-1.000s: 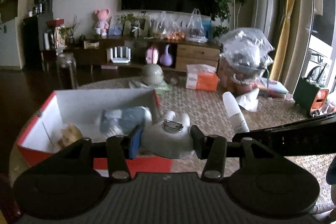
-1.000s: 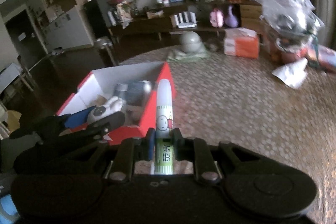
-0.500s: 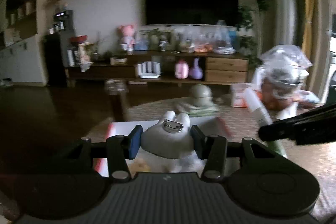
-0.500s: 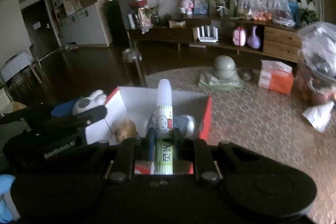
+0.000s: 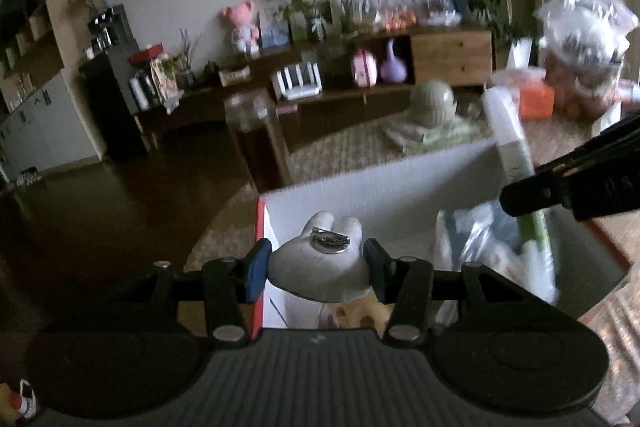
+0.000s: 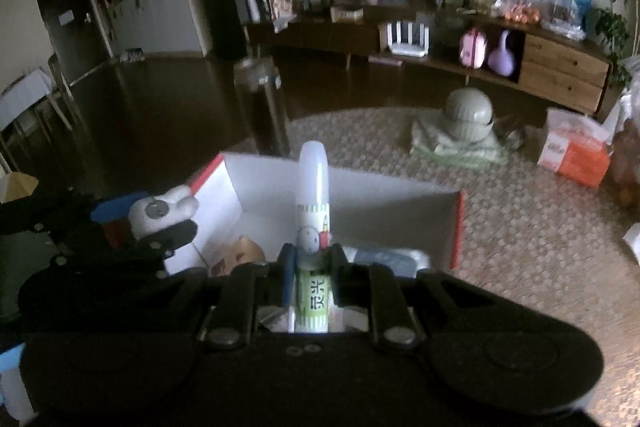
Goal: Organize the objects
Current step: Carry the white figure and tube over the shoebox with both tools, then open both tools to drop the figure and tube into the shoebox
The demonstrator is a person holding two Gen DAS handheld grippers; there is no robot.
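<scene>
change: both tools have swung in over the box (image 6: 360,199) since a second ago; then the tube was by the box's red wall, now it hangs above the open interior. Looks ready to drop.
left tool (image 5: 316,263): clamped on rabbit toy (image 5: 320,261), pin-back side up, ears pointing away from the camera, over the box's left corner.
right tool (image 6: 312,263): clamped on tube (image 6: 314,187) near its lower end.
tube axis: long axis runs along the fingers, rounded white cap forward toward the box's far wall, label end at the tool.
box contents: blue-and-clear packet (image 6: 390,259), brown item (image 6: 242,251) on the floor.
box location: on woven table (image 6: 520,227).
</scene>
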